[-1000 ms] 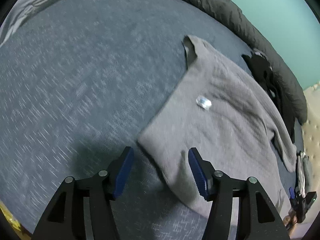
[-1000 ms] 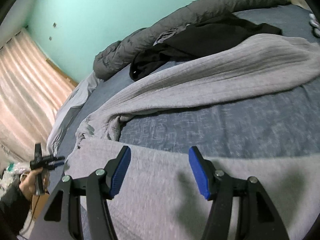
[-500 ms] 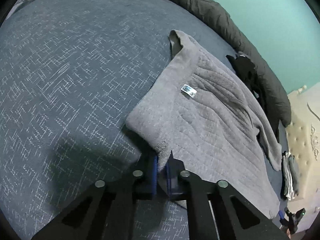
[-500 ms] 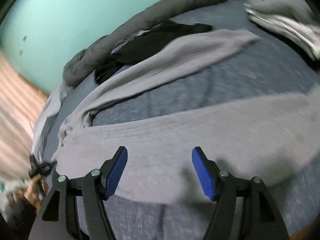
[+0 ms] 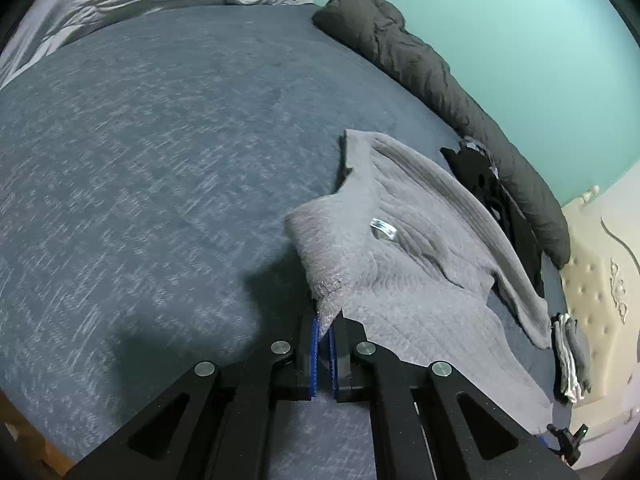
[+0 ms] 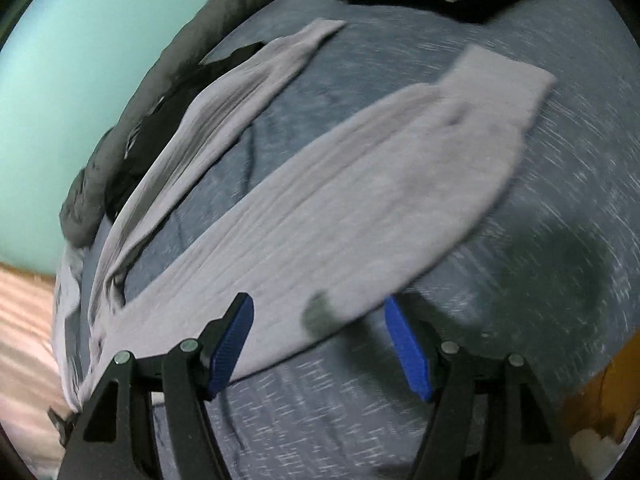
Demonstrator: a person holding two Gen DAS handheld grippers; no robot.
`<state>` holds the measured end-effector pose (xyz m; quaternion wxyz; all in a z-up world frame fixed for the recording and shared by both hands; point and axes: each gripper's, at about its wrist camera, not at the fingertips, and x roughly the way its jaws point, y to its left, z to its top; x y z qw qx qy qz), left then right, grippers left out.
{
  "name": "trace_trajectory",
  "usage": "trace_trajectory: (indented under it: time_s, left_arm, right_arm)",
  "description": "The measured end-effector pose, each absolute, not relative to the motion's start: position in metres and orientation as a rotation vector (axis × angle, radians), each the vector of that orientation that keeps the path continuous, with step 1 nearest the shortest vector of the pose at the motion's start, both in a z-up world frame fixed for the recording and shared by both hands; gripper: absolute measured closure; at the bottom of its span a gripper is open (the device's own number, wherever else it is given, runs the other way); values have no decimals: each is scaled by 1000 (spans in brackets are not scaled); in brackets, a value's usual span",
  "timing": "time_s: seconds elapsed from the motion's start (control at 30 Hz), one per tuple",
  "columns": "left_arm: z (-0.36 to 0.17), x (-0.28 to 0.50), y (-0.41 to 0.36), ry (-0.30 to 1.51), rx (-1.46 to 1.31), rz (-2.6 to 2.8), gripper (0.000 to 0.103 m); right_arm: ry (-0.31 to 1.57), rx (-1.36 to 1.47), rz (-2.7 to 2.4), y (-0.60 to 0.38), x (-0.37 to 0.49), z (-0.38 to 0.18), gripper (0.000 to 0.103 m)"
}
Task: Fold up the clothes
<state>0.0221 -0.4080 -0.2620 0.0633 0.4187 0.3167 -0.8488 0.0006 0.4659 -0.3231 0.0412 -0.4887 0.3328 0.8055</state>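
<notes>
Grey trousers [image 5: 420,264] lie spread on the bed [image 5: 160,160], unfolded. Left gripper [image 5: 325,344] fingers clamped on the waistband corner. Right gripper [image 6: 320,348] fingers apart over one leg, gripping nothing. Folding barely begun.

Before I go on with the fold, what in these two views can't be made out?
- Left wrist view: the text on the label of the grey garment is too small.
- Left wrist view: the pinched hem inside the left gripper is hidden by its fingers.
- Right wrist view: the garment edge at the open right gripper is blurred.
</notes>
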Motion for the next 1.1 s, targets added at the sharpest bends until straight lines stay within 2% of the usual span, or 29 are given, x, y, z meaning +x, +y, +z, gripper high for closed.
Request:
trace_trajectory:
  time_s: [0.33, 0.53, 0.57, 0.7, 0.73, 0.83, 1.1]
  left_arm:
    - [-273, 27, -406, 980, 1276, -2548, 99]
    - [-274, 18, -403, 965, 1279, -2546, 99]
    - [-272, 22, -405, 960, 1278, -2546, 99]
    - [-267, 27, -407, 945, 1272, -2550, 99]
    - [-265, 29, -408, 944, 1271, -2551, 100]
    - [-264, 33, -412, 945, 1266, -2546, 100]
    - [-284, 39, -413, 966, 1332, -2500, 99]
  right_arm:
    - [1150, -1415, 2472, 492, 4, -331, 34]
    - [1085, -1444, 2461, 498, -7, -338, 36]
    - [1086, -1437, 2450, 500, -8, -340, 39]
    - [1082, -1406, 2436, 507, -8, -340, 87]
    - [1072, -1401, 2439, 508, -8, -337, 94]
    - [1039, -1375, 2498, 512, -6, -322, 99]
    - [956, -1445, 2512, 514, -3, -315, 99]
